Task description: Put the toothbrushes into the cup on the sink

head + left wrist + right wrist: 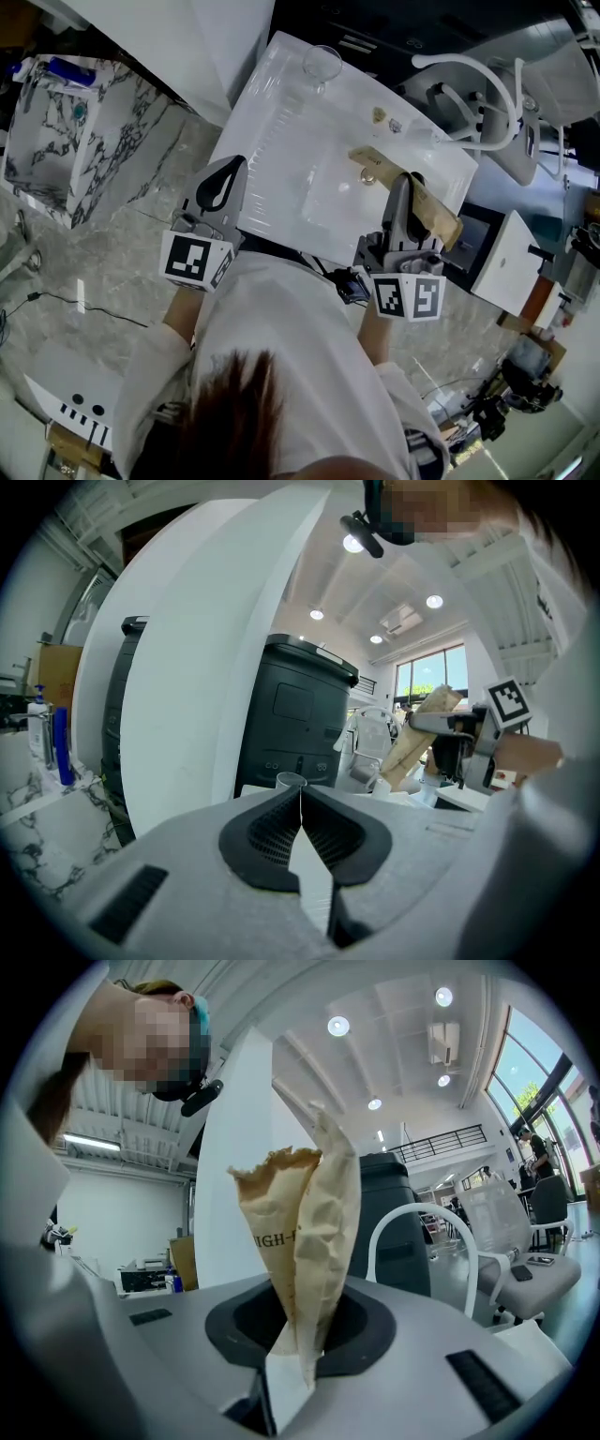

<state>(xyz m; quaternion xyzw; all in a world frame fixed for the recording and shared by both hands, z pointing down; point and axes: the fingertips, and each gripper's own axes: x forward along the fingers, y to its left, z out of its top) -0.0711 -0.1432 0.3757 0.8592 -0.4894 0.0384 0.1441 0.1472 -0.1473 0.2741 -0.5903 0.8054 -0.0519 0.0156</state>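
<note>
White sink counter [281, 103] is seen from above, over a marble-patterned floor [112, 253]. Above its near right part, a brown paper packet [305, 1232] is pinched at its lower end by the fingers of the right gripper [405, 183]. A clear glass cup [322, 64] is set at the far corner, well apart. The left gripper [223, 187] is held at the near left edge, fingers pressed together on nothing.

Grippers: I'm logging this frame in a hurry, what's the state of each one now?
Left gripper: closed, nothing between the jaws.
Right gripper: closed on a brown paper packet.
</note>
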